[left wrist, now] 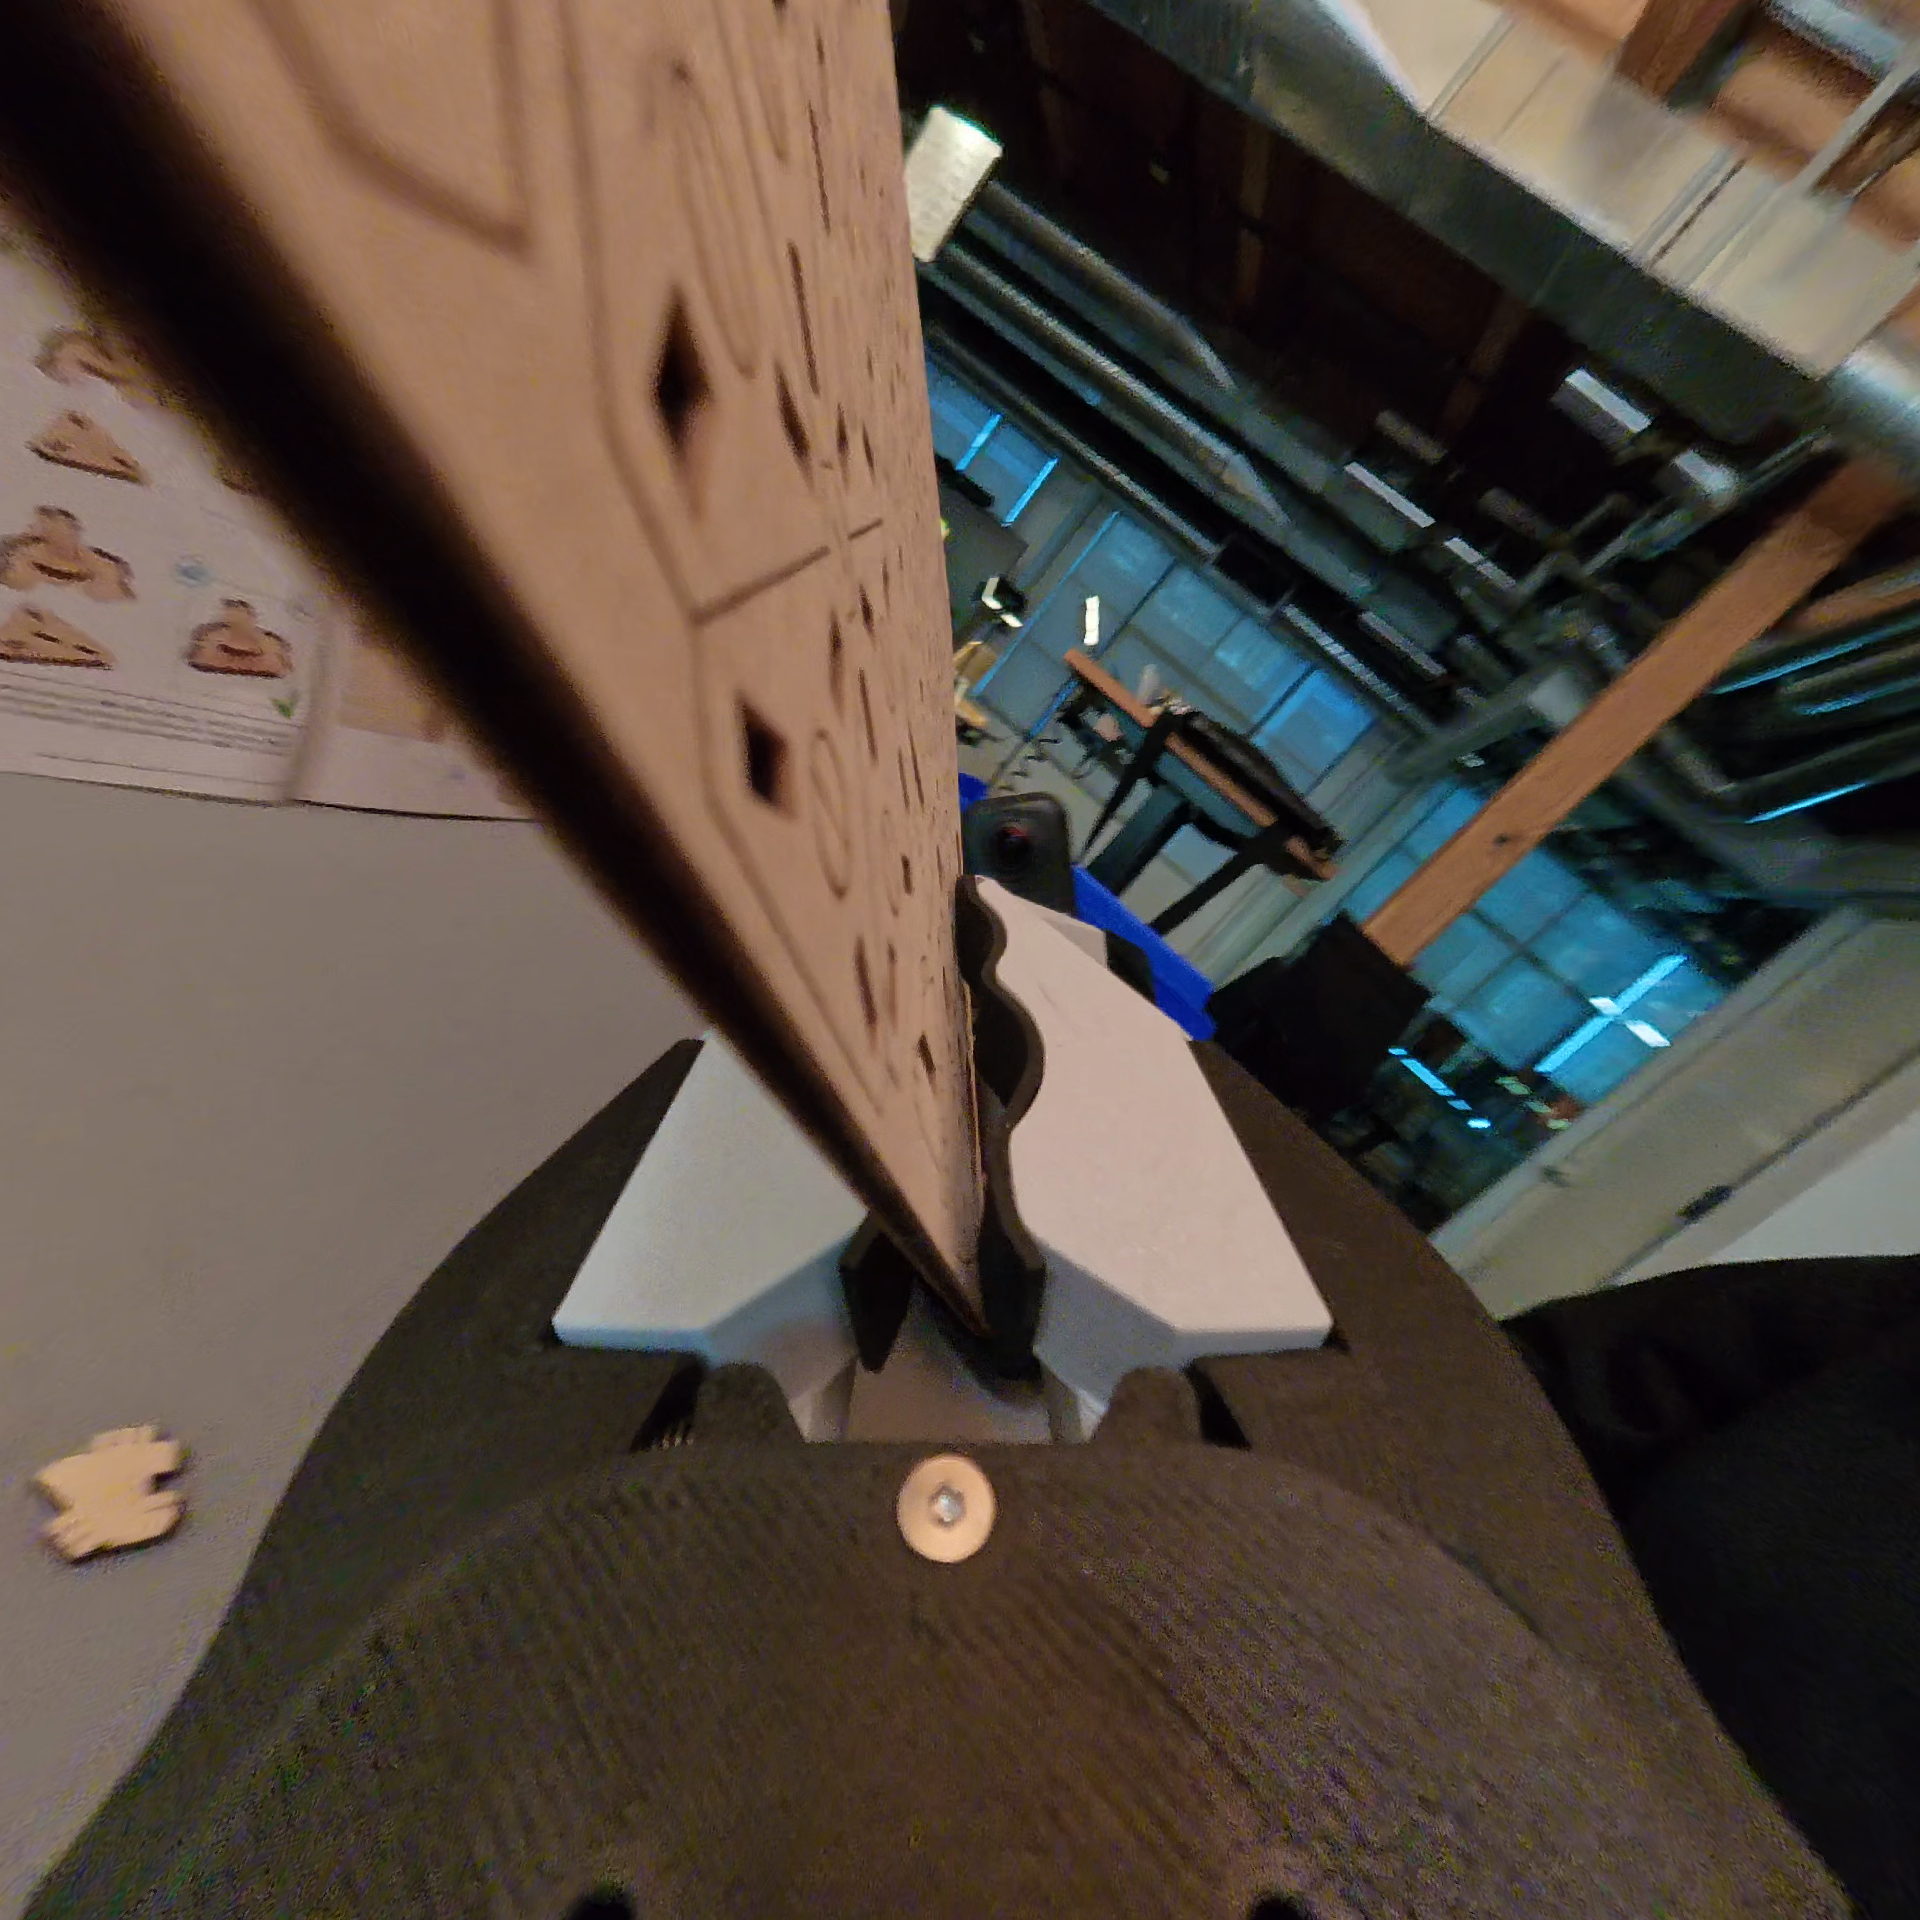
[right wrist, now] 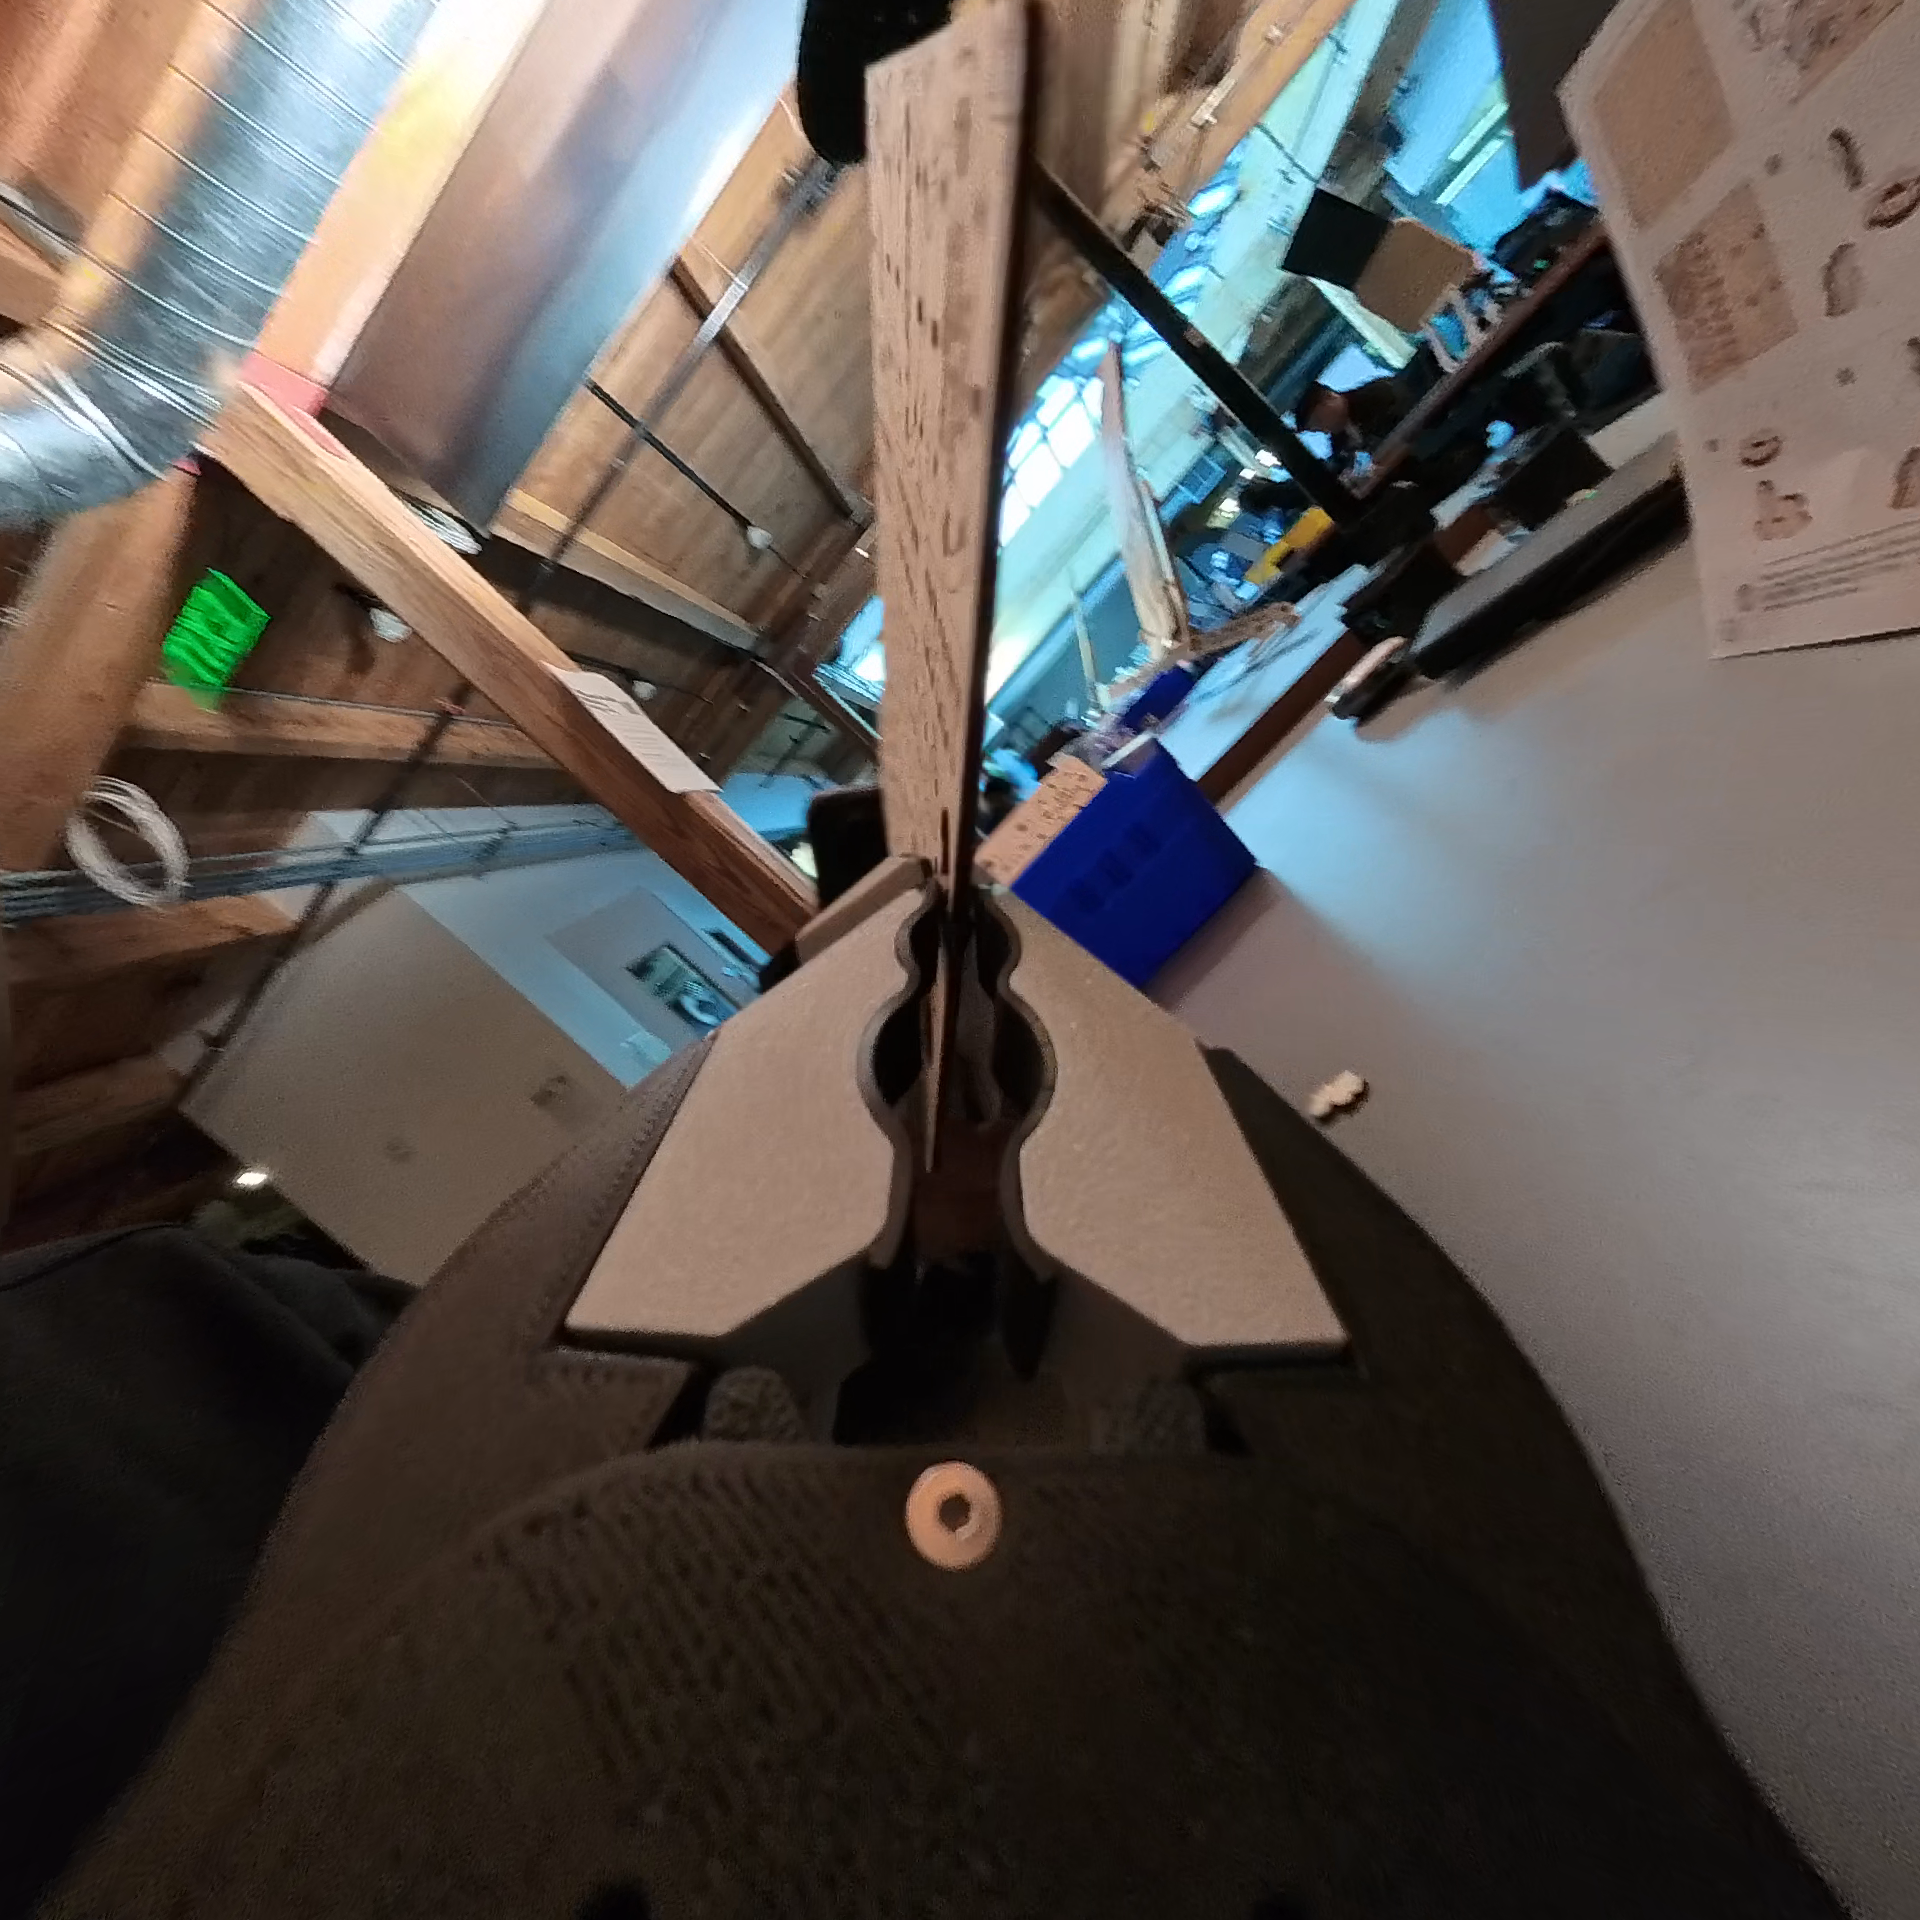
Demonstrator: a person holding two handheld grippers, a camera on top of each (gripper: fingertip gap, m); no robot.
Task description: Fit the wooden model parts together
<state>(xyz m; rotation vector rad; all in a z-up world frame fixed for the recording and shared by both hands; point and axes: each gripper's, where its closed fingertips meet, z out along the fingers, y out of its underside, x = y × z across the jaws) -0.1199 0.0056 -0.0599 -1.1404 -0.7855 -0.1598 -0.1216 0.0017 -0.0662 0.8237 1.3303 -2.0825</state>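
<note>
Board point(left wrist: 644, 520) upright between both claws, left claw point(left wrist: 961, 1049) and right claw point(right wrist: 951, 914) at opposite edges, sheet point(right wrist: 1766, 312) and bin point(right wrist: 1132, 883) on desk point(right wrist: 1558, 935) beyond, small piece point(left wrist: 109, 1496) on desk left.

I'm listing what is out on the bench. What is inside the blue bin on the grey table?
In the right wrist view, a pale perforated wooden sheet sticks up out of the blue bin. The bin's walls cover the rest of its inside.
</note>
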